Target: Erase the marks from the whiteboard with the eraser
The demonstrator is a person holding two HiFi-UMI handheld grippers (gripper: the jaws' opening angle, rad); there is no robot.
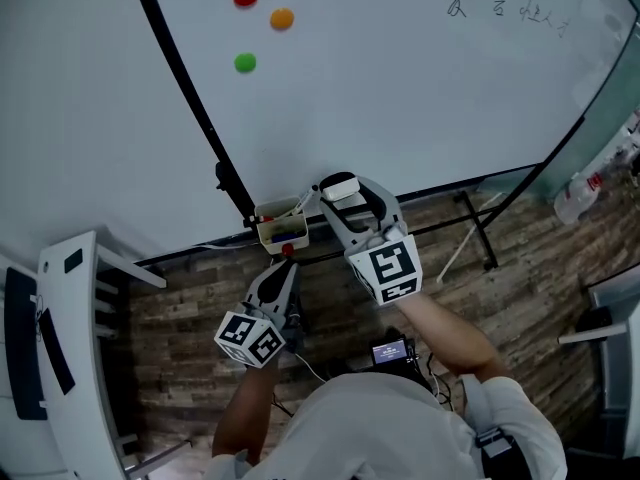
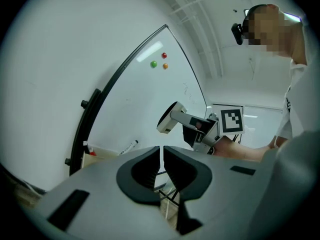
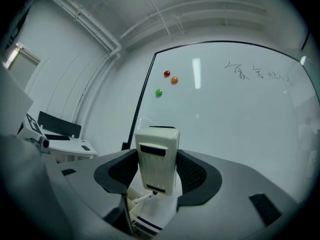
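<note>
Whiteboard [image 1: 400, 88] fills the background. The right gripper's [image 3: 157, 176] fingers [image 3: 194, 171] pinch the white eraser [image 3: 158, 156] upright between them, its top beyond the fingertips. Handwritten marks [image 3: 242, 73] sit well apart, up and right. The left gripper's [image 2: 161, 166] fingers [image 2: 145, 170] are pressed together on nothing.

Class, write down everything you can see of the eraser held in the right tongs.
The cream-white rectangular plastic eraser has rounded corners, a dark slot near its top, a smaller one near its bottom, and a dark wiping face turned toward the black-framed whiteboard. It stands upright, clamped on both sides by the right tongs, low before the board, well away from the handwritten marks at the upper right. Whether it touches the board cannot be told.
</note>
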